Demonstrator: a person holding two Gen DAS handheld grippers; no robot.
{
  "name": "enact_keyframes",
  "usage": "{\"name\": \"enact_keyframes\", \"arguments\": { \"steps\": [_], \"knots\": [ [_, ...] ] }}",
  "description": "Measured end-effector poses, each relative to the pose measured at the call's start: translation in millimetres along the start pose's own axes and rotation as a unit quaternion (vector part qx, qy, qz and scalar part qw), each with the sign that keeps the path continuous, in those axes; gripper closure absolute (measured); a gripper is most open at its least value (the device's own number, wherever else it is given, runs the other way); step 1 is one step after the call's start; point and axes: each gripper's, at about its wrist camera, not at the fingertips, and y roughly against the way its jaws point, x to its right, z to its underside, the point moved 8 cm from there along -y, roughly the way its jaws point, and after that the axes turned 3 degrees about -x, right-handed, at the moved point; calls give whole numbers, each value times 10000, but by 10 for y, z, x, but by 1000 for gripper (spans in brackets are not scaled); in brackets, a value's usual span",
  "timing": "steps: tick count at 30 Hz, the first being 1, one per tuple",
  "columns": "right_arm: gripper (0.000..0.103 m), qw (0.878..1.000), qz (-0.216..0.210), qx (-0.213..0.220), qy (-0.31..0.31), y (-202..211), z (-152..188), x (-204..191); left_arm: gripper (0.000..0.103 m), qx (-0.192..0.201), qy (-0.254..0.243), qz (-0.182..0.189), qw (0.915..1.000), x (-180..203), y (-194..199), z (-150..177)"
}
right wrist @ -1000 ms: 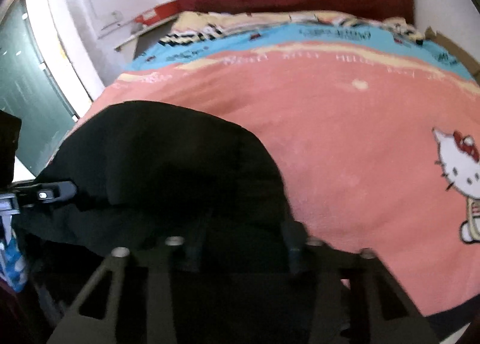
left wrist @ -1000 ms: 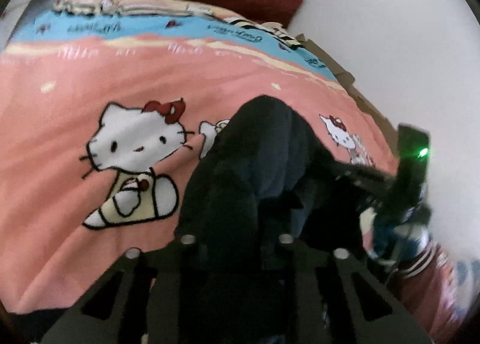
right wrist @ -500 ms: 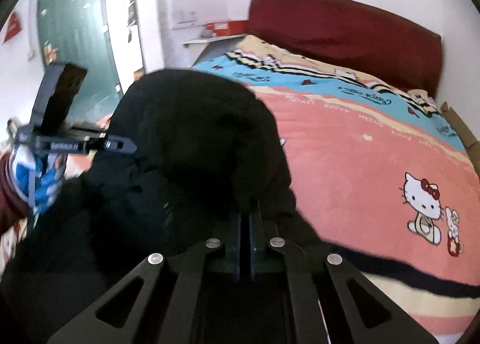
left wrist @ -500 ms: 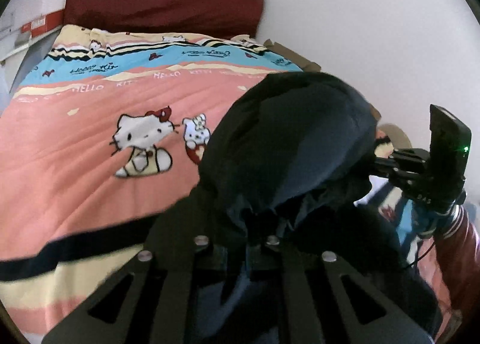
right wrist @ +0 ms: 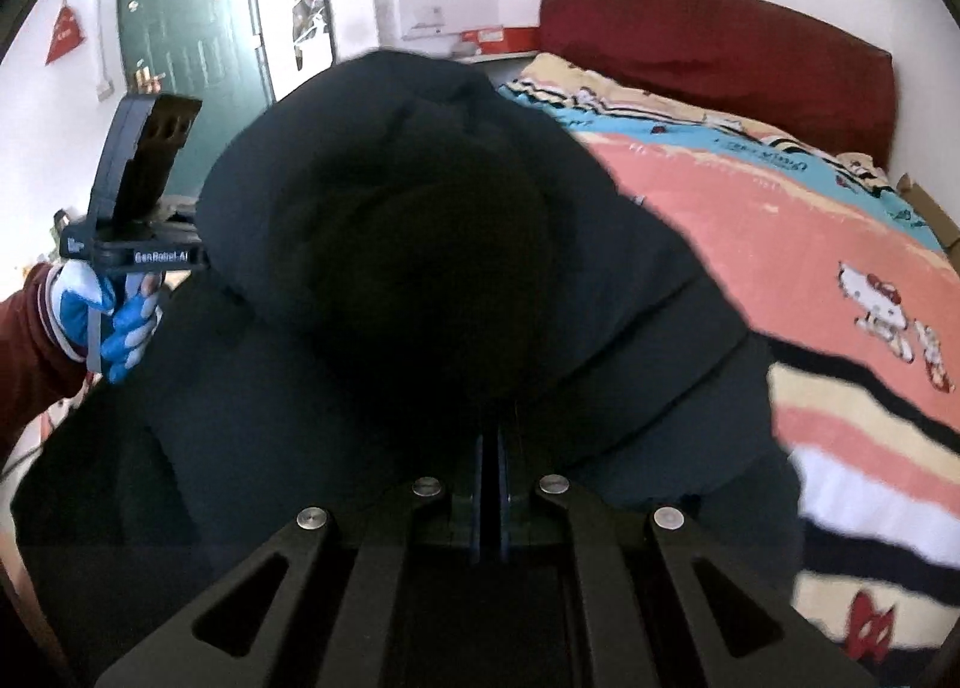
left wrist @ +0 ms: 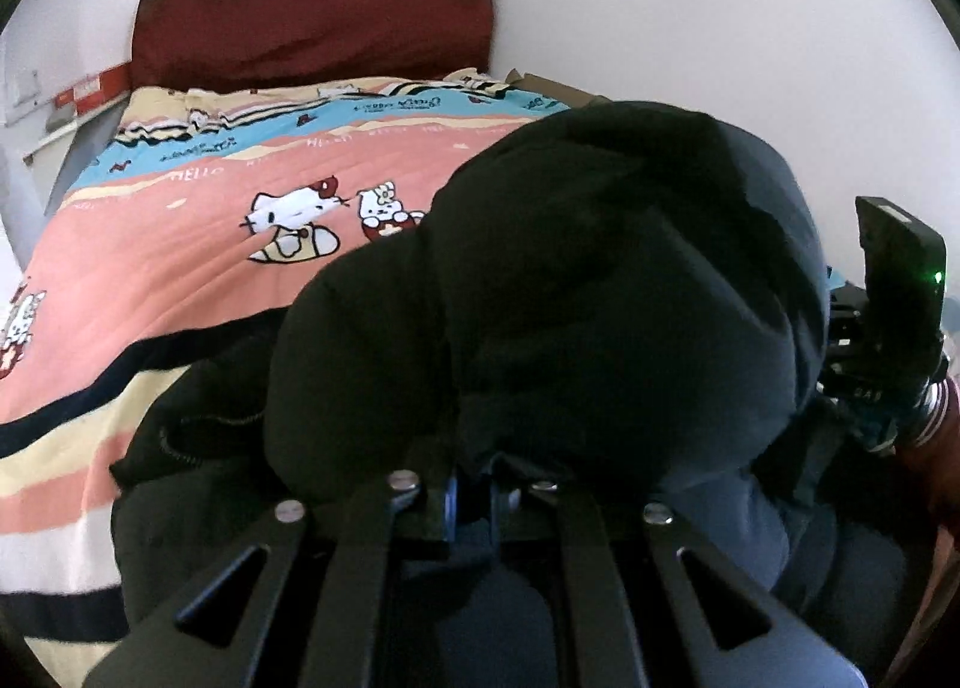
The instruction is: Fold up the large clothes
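Note:
A large black padded jacket [left wrist: 600, 280] hangs bunched over both grippers above the near end of the bed; it also fills the right wrist view [right wrist: 432, 268]. My left gripper [left wrist: 474, 484] is shut on its fabric, fingertips buried under the folds. My right gripper [right wrist: 492, 448] is shut on the jacket too, its jaws pressed together. The right gripper's body [left wrist: 894, 292] shows at the right edge of the left wrist view. The left gripper's body [right wrist: 138, 196], held by a blue-gloved hand, shows at the left of the right wrist view.
The bed has a pink Hello Kitty quilt [left wrist: 210, 244] with striped near edge [right wrist: 870, 448] and a dark red headboard [left wrist: 312, 21]. White walls stand behind and to the right. A green door [right wrist: 192, 39] and a shelf are to the left.
Both grippers have lifted the jacket up and drawn back toward the foot of the bed. More of the quilt and the room now shows, and the jacket hangs higher.

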Motion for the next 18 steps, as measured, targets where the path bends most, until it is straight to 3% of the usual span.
{"name": "enact_keyframes", "arguments": {
  "steps": [3,7,18],
  "knots": [
    [98,9999,-125,36,-89,-43,116,-54,97,77,-14,-45,10000,-18,-28,127],
    [98,9992,-151,-246,-266,-368,291,31,98,45,305,-36,9995,-124,-246,277],
    [98,9967,78,-604,-546,-505,211,132,98,-442,308,-469,9974,-110,-389,277]
  ]
}}
